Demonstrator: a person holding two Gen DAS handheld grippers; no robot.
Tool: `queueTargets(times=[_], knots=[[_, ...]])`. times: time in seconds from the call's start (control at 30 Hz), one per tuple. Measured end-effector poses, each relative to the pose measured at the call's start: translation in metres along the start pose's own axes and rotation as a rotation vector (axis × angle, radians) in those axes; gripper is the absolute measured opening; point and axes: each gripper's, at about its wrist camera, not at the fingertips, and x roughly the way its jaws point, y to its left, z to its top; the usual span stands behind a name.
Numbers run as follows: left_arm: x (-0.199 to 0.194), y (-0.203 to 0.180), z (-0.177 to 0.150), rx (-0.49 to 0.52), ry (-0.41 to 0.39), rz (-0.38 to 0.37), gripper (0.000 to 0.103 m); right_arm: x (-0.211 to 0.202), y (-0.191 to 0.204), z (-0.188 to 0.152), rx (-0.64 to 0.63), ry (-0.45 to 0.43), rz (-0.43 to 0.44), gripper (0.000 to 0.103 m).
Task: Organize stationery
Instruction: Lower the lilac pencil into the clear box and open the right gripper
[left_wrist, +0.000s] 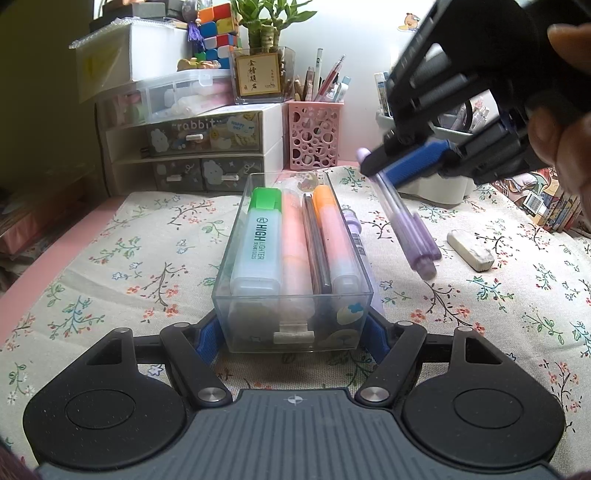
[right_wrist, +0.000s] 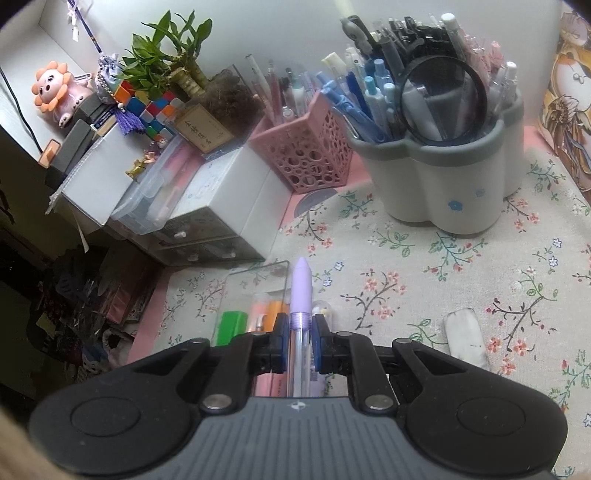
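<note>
A clear plastic tray (left_wrist: 236, 221) stands on the floral cloth, and my left gripper (left_wrist: 291, 334) is shut on its near end, blue pads against both side walls. Inside lie a green highlighter (left_wrist: 258, 236), a peach one (left_wrist: 293, 236), a dark pen (left_wrist: 316, 243) and an orange highlighter (left_wrist: 336, 236). My right gripper (left_wrist: 384, 171) hovers above and to the right of the tray, shut on a purple pen (left_wrist: 410, 232) that slants down from it. In the right wrist view the purple pen (right_wrist: 302, 291) sticks out forward between that gripper's (right_wrist: 300, 326) pads, over the tray (right_wrist: 258, 280).
A second purple pen (left_wrist: 352, 221) lies against the tray's right wall. A white eraser (left_wrist: 471, 249) rests on the cloth to the right. Behind stand a pink pen holder (right_wrist: 306, 155), a full grey-white pen pot (right_wrist: 443, 177) and a small drawer unit (left_wrist: 184, 147).
</note>
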Motion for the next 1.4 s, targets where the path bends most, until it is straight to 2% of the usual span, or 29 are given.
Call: queueTargets(times=[0.37, 0.7, 1.03, 1.27, 1.33, 1.4], knots=[[0.001, 0.0, -0.001, 0.009, -0.003, -0.004, 0.073, 0.021, 0.033, 0.006, -0.025, 0.055, 0.055, 0.012], [0.0, 0.0, -0.001, 0.012, -0.007, -0.006, 0.073, 0.033, 0.04, 0.004, -0.034, 0.086, 0.042, 0.011], [0.0, 0.0, -0.001, 0.011, -0.007, -0.007, 0.073, 0.032, 0.04, 0.002, -0.07, 0.077, 0.046, 0.012], [0.001, 0.0, -0.001, 0.01, -0.006, -0.009, 0.073, 0.021, 0.029, 0.007, -0.038, 0.054, 0.045, 0.012], [0.001, 0.0, -0.001, 0.01, -0.007, -0.009, 0.073, 0.018, 0.021, 0.009, -0.018, 0.041, 0.035, 0.012], [0.001, 0.0, -0.001, 0.01, -0.007, -0.008, 0.073, 0.018, 0.012, 0.01, -0.008, 0.032, -0.012, 0.012]])
